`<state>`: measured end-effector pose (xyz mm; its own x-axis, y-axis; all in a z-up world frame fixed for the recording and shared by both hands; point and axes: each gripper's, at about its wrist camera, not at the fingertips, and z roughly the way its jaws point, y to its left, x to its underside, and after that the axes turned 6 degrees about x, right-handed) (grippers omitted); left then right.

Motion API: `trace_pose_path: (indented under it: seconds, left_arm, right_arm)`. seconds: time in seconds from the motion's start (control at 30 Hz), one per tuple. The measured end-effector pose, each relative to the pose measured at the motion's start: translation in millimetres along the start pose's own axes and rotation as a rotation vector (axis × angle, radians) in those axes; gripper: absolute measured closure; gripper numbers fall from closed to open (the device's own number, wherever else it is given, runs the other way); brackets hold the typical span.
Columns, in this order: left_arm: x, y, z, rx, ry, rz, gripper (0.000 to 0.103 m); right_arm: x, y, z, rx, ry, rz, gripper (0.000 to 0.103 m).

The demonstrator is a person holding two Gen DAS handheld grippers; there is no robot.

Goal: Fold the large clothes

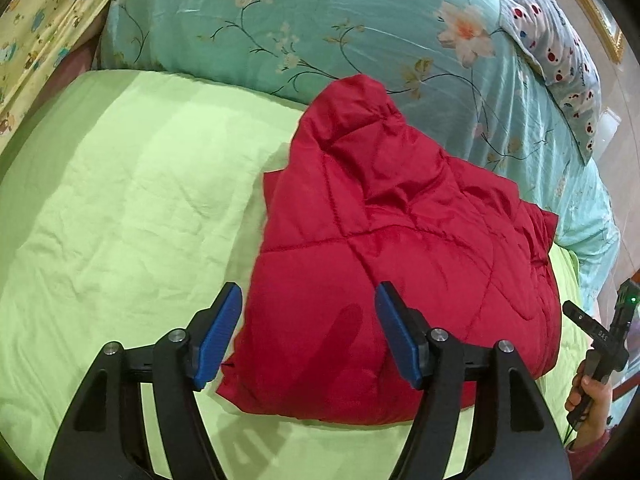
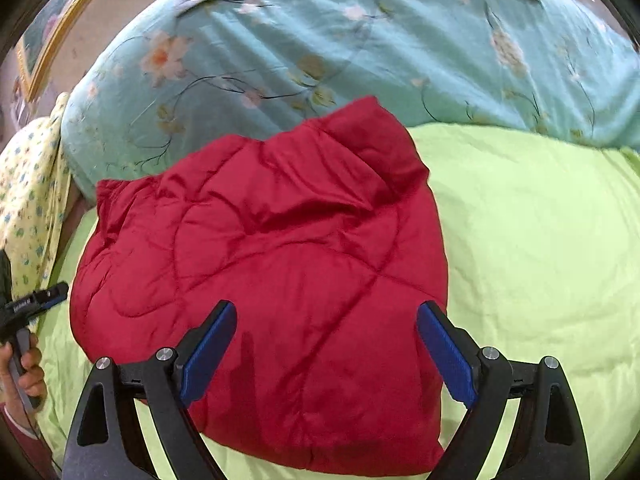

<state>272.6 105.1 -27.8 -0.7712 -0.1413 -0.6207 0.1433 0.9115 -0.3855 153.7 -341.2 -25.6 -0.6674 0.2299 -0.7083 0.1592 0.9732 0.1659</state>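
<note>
Bed sheet [image 1: 120, 200], light green, is the work surface: flat, roomy, only lightly creased, so it suits folding. Teal floral quilt [image 1: 320, 20] is bunched along the far side and the red jacket [image 1: 400, 260] has its top corner leaning on it; I'd guess that limits any push further back. Jacket itself is a compact padded bundle lying on the sheet near the front edge, looks close to fully folded, one puffed corner sticking up at the back. Yellow patterned cloth [image 1: 40, 40] and a spotted pillow [image 1: 560, 60] sit at the far corners, well clear. Left gripper [image 1: 308, 332] hangs just over the near edge of the jacket, jaws spread, nothing pinched, fabric visible between but untouched. Right gripper [image 2: 326, 348] same: spread wide above the bundle, empty. Reads like both have let go. Nothing blocks either tool.
</note>
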Motion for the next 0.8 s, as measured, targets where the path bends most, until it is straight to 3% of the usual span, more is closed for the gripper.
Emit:
trace_pose_path:
  seconds: [0.43,0.8]
  left_arm:
    - [-1,21,20,0.072,0.024,-0.074,0.031]
    - [-6,20,36,0.117,0.034,-0.079,0.023]
  right_arm:
    - [4,-45,19,0.005,0.045,0.139,0.010]
    - [5,-51,34,-0.036,0.083,0.159,0.007]
